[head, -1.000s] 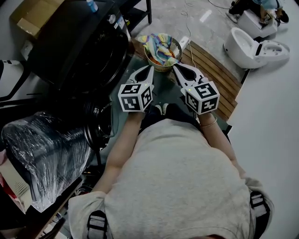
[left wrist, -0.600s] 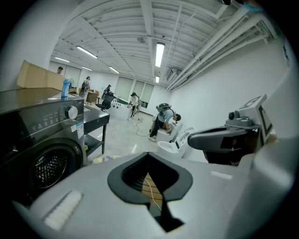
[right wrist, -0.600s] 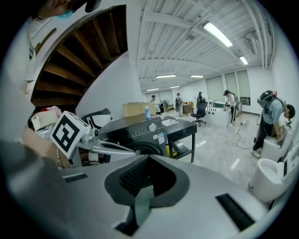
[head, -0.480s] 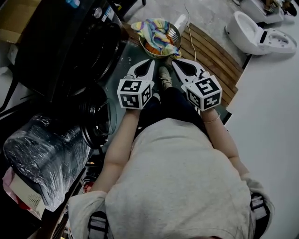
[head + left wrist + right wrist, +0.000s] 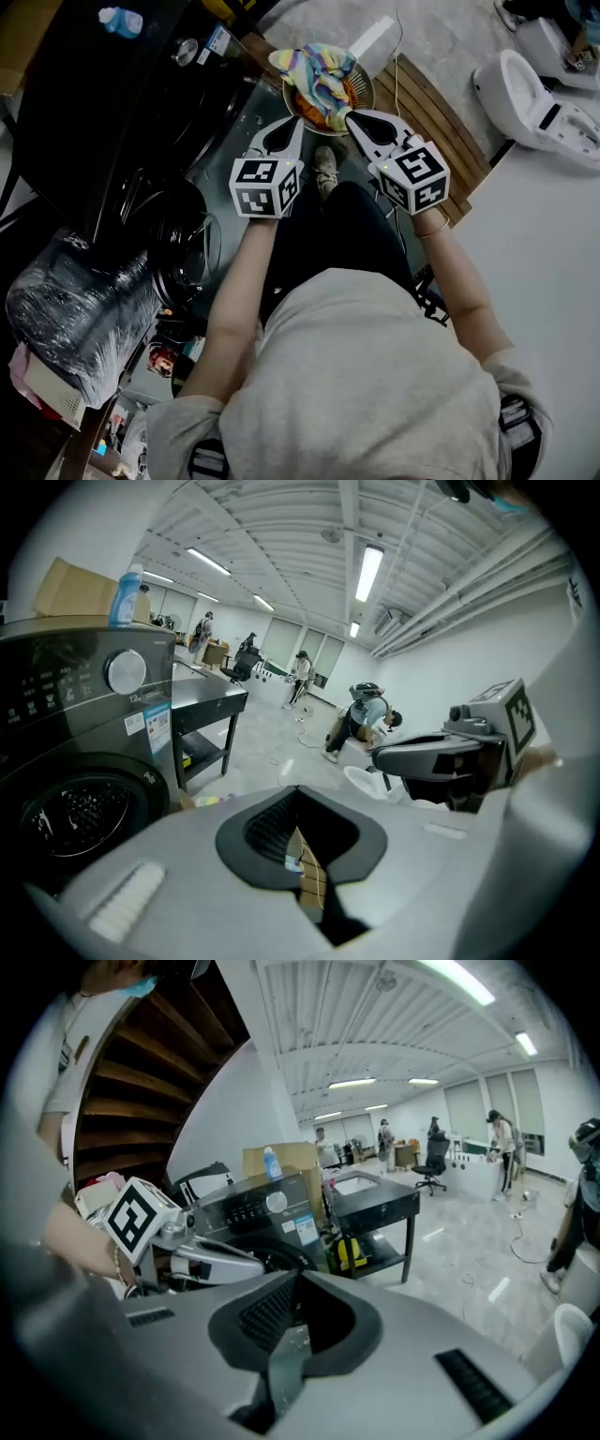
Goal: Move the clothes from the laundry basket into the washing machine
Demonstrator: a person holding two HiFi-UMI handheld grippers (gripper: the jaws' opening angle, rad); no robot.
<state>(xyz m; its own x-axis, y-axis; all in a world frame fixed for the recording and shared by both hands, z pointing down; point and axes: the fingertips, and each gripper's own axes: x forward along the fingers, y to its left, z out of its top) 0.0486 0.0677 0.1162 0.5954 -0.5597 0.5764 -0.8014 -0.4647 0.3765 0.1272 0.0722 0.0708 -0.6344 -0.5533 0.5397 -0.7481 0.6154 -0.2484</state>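
A grey floor (image 5: 441, 47) with a slatted wooden mat (image 5: 431, 112) fills the head view. One round laundry basket (image 5: 368, 91) stands by the mat, heaped with clothes (image 5: 319, 75) striped in blue, yellow and orange. One dark washing machine (image 5: 141, 122) stands to its left. The left gripper (image 5: 296, 127) and the right gripper (image 5: 354, 118) hover at the basket's near rim.

The left gripper view shows its jaws pressed together on nothing. The machine's front labels (image 5: 157, 726) are too small to read, and one blue bottle (image 5: 127, 597) stands on top.

The right gripper view shows its jaws likewise together and empty.
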